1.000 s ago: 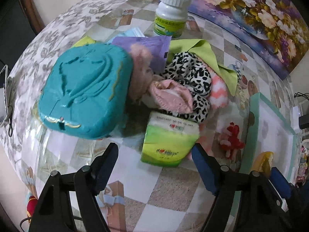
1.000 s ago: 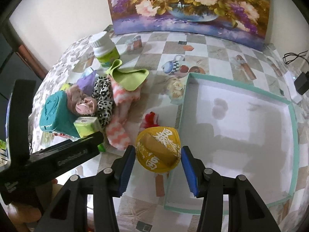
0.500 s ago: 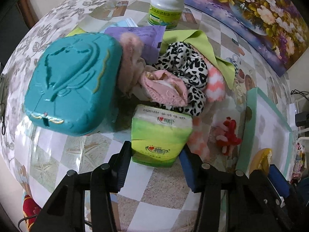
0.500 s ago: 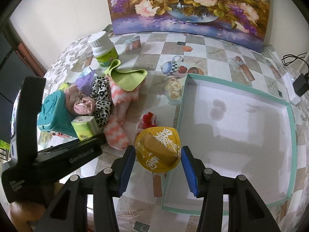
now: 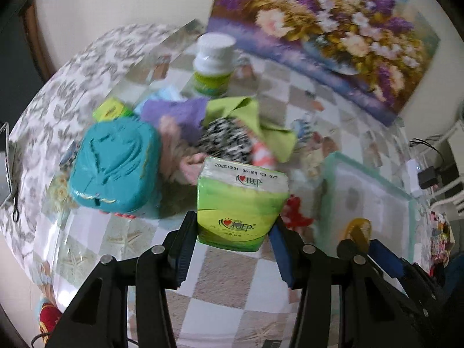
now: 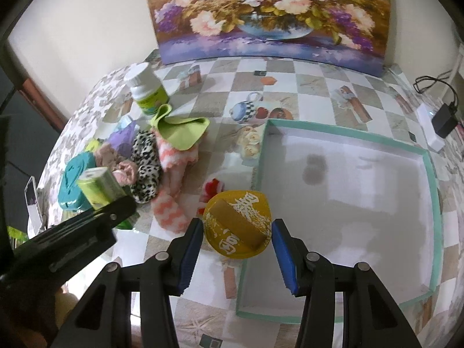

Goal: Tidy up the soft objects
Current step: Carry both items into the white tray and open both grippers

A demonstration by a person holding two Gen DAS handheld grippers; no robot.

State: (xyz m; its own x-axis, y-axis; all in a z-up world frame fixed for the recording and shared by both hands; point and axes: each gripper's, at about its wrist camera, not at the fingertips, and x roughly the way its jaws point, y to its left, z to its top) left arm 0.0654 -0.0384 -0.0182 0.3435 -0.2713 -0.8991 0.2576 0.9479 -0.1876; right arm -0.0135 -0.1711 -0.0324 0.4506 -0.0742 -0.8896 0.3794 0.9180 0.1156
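My left gripper is shut on a green tissue pack and holds it lifted off the table; the pack also shows in the right wrist view. My right gripper is shut on a yellow round pouch held over the near left edge of the teal-rimmed white tray. A heap of soft things lies left of the tray: leopard-print cloth, pink striped sock, green cloth, pink fluffy items, and a small red toy.
A teal box sits left of the heap. A white-capped green bottle stands behind it. A flower painting leans on the back wall. A charger and cable lie at the far right.
My left gripper closed around the tissue pack and lifted it off the table, toward the right. My right gripper stayed put with the yellow pouch.
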